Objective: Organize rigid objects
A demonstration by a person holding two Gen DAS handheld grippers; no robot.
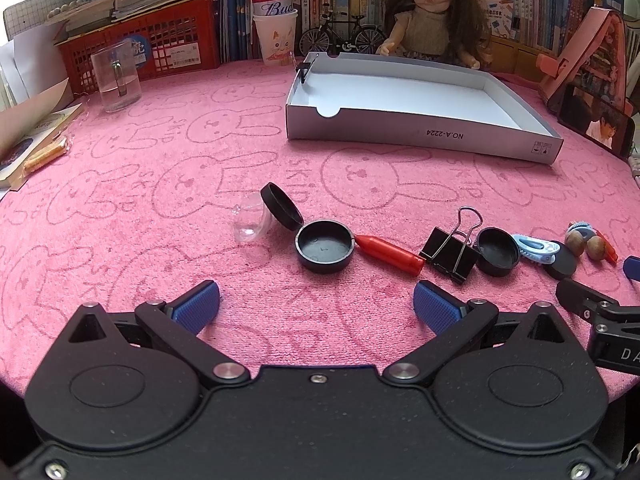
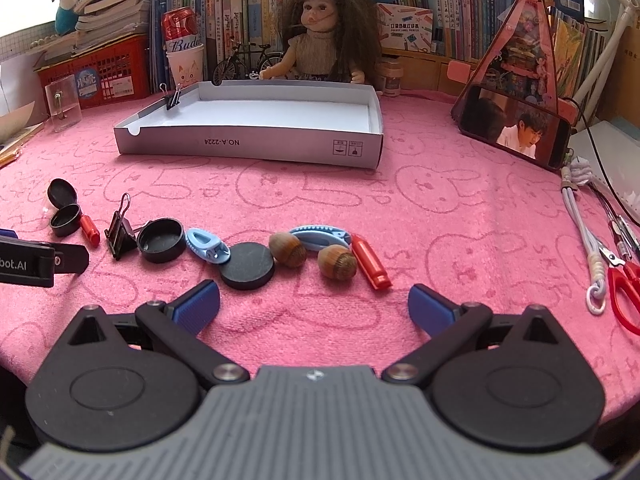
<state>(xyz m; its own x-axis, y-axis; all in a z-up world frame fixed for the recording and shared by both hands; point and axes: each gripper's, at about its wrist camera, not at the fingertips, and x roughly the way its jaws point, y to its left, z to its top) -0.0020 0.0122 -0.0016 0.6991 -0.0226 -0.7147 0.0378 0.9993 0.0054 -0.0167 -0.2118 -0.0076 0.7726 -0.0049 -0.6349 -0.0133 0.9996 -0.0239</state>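
Note:
Small items lie in a row on the pink cloth: a black cap (image 1: 325,244) with a second cap (image 1: 282,207) tilted behind it, a clear dome (image 1: 252,220), a red crayon (image 1: 390,254), a binder clip (image 1: 452,254), another black cap (image 2: 161,240), blue clips (image 2: 208,245), a black disc (image 2: 247,266), two acorns (image 2: 337,262) and a red piece (image 2: 370,262). The white box (image 2: 256,142) stands behind, with a small binder clip (image 2: 173,98) on its left wall. My left gripper (image 1: 316,306) is open just short of the black cap. My right gripper (image 2: 314,306) is open before the disc and acorns.
A glass cup (image 1: 116,80), a red crate (image 1: 140,46), a can in a paper cup (image 1: 274,20), a doll (image 2: 328,36) and books line the back. A phone (image 2: 516,128) leans at the right, with red scissors (image 2: 624,292) and a white cord (image 2: 584,236) by the right edge.

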